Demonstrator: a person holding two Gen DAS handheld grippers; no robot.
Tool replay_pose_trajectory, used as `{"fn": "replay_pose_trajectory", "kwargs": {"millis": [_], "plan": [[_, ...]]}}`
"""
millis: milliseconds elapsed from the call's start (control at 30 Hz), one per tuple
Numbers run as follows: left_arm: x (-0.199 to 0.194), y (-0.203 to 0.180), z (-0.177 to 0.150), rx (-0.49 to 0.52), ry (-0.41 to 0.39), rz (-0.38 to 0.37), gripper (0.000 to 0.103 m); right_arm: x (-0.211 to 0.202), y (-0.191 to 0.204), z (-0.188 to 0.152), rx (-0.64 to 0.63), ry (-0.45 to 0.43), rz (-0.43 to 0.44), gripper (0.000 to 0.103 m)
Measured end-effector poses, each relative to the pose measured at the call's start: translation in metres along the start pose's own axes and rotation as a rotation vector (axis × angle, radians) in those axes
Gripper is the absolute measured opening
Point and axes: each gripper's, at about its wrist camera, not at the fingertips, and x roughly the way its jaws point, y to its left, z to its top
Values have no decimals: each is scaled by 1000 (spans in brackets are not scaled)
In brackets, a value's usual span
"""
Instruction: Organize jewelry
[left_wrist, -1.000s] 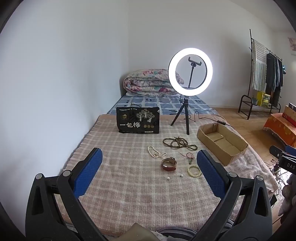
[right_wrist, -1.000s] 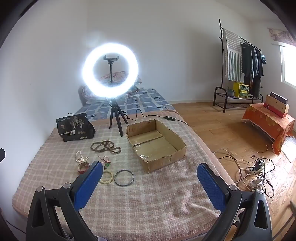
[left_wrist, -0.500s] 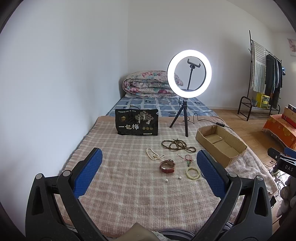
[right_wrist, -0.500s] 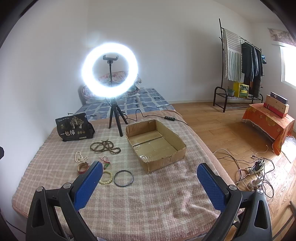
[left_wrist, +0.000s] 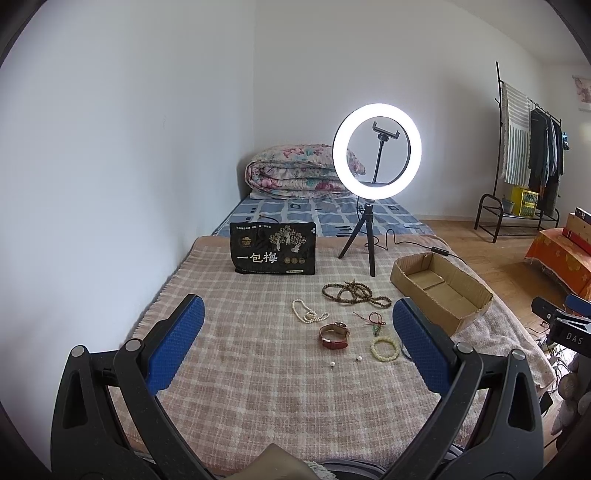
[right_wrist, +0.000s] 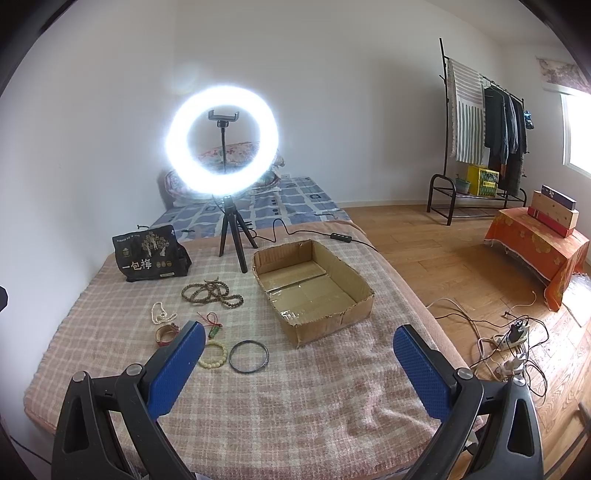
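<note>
Both grippers hover above the checked blanket on the bed, the left gripper and the right gripper each with jaws spread wide and empty. In the right wrist view, the jewelry lies at about 10 o'clock: brown bead necklace, pearl strand, red watch, pale bead bracelet, dark bangle. The cardboard box sits at 12 o'clock, just beside the ring light.

Brown bead strand: coiled, beside your cardboard box | pearl strand: loose | red-strap watch: on edge | cream bracelet, dark bangle: flat, adjacent | box: open, empty
</note>
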Motion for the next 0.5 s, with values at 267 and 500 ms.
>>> {"fn": "replay_pose_trajectory", "kwargs": {"millis": [267,500], "plan": [[-1,-1,-1,0,-1,1,103,1,1,0,-2,0,0,103],[-1,-2,-1,0,-2,1,103,1,1,-1,-4,1,2,103]]}}
